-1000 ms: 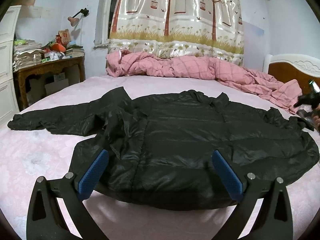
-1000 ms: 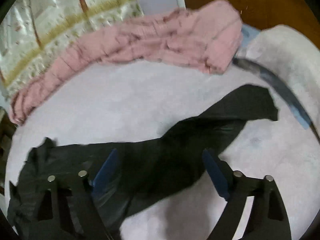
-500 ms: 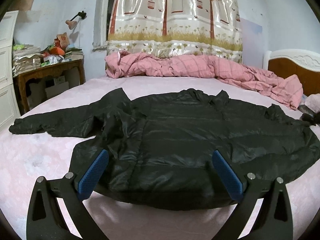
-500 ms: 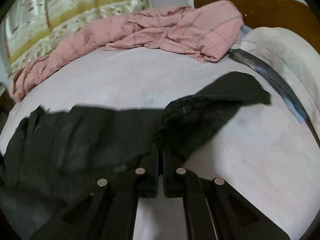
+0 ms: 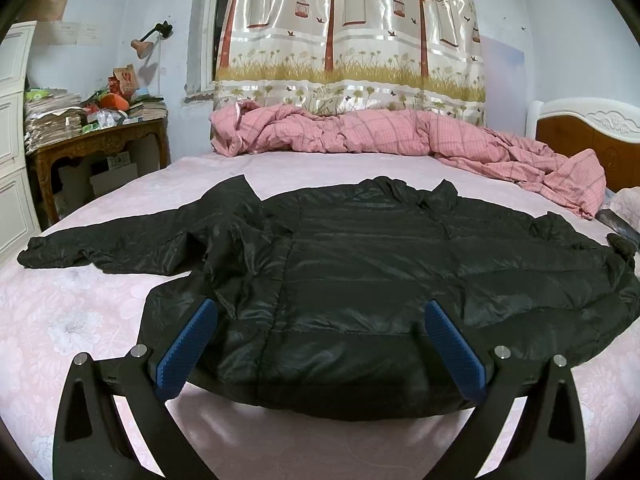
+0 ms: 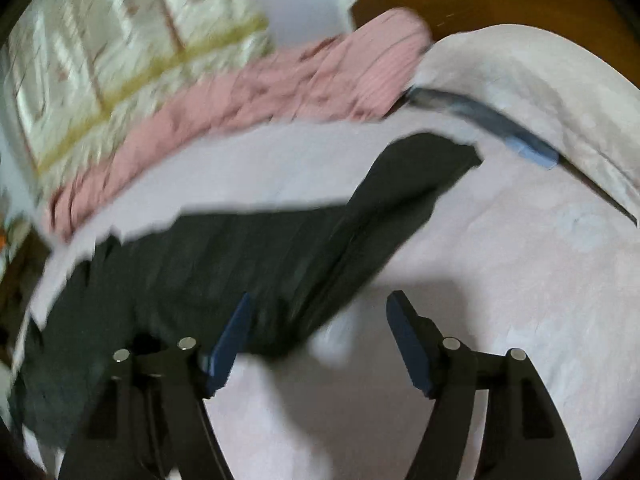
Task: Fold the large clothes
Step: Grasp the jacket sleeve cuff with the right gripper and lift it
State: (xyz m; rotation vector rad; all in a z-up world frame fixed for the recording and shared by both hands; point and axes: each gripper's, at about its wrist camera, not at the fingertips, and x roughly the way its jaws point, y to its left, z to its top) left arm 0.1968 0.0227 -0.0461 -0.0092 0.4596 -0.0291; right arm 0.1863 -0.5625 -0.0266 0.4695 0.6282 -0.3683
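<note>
The black shiny padded jacket [image 5: 360,280] lies flat and spread out on the pink bed [image 5: 80,320]. One sleeve [image 5: 104,246] stretches straight to the left, the other sleeve [image 6: 404,188] toward the pillow side.

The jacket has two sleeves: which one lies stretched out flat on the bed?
The sleeve on the picture's left of the left claw's view, by the wooden desk. It runs straight out; the other sleeve, toward the headboard, looks bunched up.

Pale blue walls [image 5: 560,32]. Window w/ tree-print curtain [image 5: 352,32] behind bed [image 5: 80,312], pink floral sheet. Wooden side table [image 5: 100,140] at left, cluttered w/ papers; wall lamp [image 5: 148,40] above. White & brown headboard [image 5: 592,128] on right.
</note>
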